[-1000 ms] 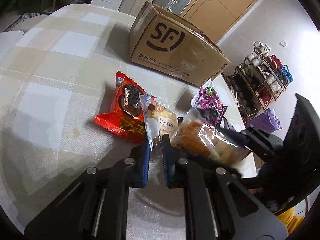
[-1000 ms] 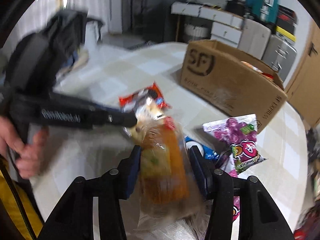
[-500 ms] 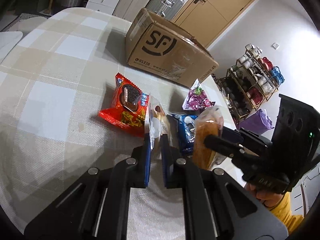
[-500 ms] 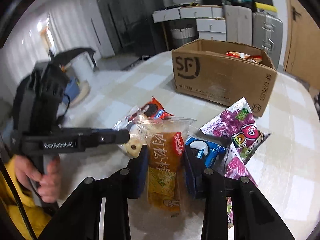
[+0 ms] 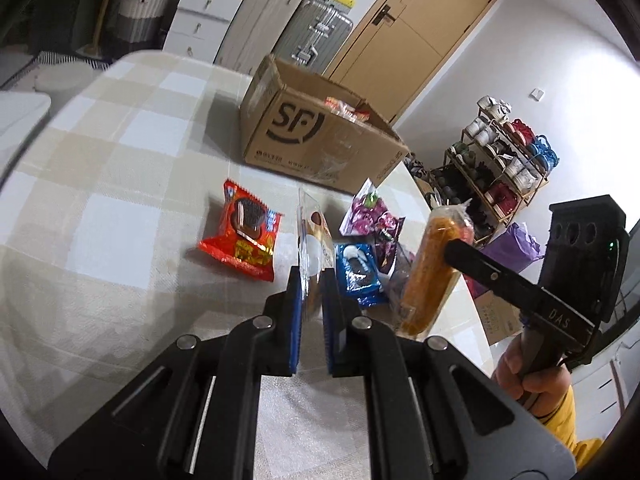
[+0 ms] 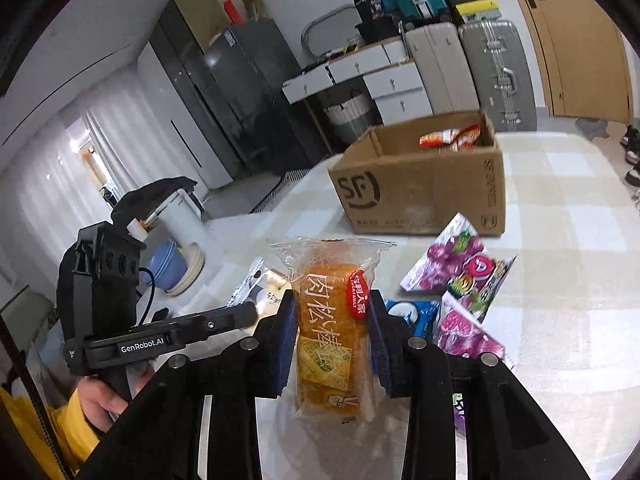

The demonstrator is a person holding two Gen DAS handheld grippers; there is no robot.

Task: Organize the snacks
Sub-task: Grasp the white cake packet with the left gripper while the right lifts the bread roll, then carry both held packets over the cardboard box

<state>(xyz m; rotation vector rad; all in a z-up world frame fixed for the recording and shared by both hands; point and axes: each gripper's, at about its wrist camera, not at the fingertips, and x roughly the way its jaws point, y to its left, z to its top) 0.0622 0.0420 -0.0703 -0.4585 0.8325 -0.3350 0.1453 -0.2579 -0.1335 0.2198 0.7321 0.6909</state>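
Your left tongs [image 5: 310,280] pinch a thin clear-wrapped pastry packet [image 5: 311,236]; your right tongs [image 6: 332,316], which have just been closing, clamp the orange bread stick [image 6: 330,320]. Both hang above the checked bench [image 5: 100,200]; the cardboard box [image 6: 420,192] sits beyond.

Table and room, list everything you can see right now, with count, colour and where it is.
Cardboard box: one, brown, far side of the checked table, open, a red-orange packet inside.
Cookie packet: one, red, flat on the table.
Blue packet: one, on the table.
Purple candy bags: at least two, near the box.
Orange bread roll pack: one, clear wrap, held off the table.
Clear pastry pack: one, held edge-on.
Suitcases: grey and white, by the wooden door.
Shoe rack: one, by the wall.
Left gripper: shut on the pastry pack.
Right gripper: just closed on the bread roll pack.
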